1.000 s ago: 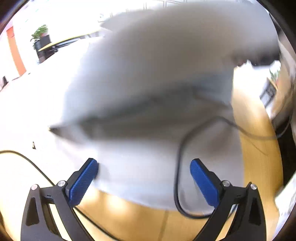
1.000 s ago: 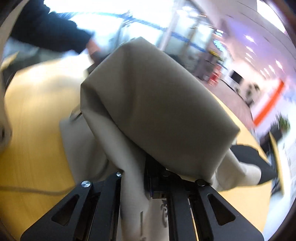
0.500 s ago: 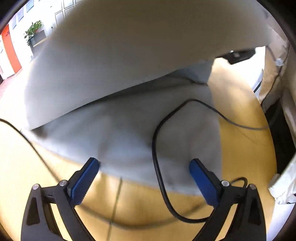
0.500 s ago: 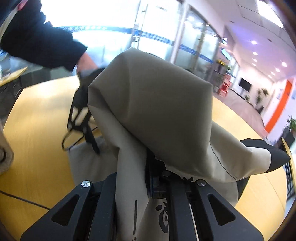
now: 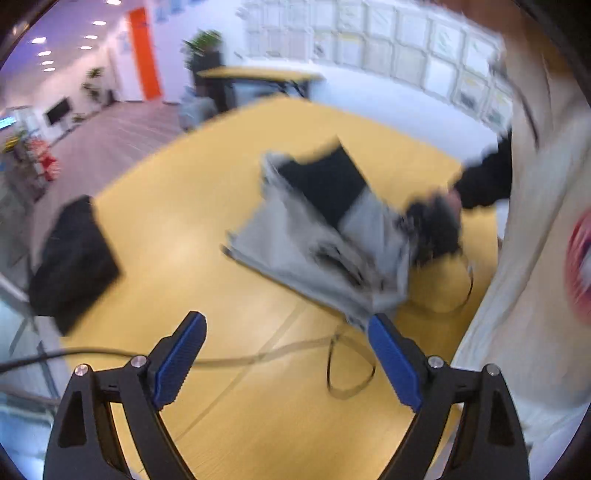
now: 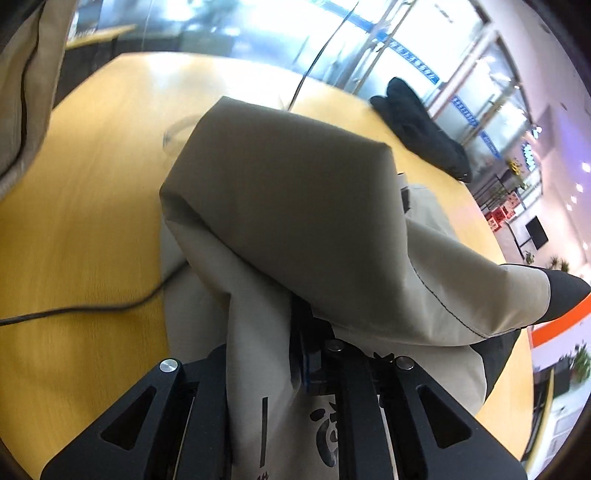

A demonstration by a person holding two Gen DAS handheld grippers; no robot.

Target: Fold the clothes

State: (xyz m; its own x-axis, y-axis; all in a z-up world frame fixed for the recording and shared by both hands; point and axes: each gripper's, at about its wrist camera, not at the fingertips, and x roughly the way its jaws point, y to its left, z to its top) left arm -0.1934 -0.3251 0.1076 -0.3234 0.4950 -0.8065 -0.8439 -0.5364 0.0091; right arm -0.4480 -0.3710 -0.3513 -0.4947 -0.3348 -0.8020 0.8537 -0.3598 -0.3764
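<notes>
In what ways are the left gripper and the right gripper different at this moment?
The left gripper is open, with nothing between its blue pads; the right gripper is shut on the beige garment. The left gripper hangs clear above the wooden table; the right gripper is draped in cloth. Both have black frames.

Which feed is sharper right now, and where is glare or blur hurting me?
Left wrist: heavy motion blur smears the grey garment and table; only the open left gripper is crisp. Right wrist: sharper, the cloth fills the frame over the right gripper; windows blown out.
</notes>
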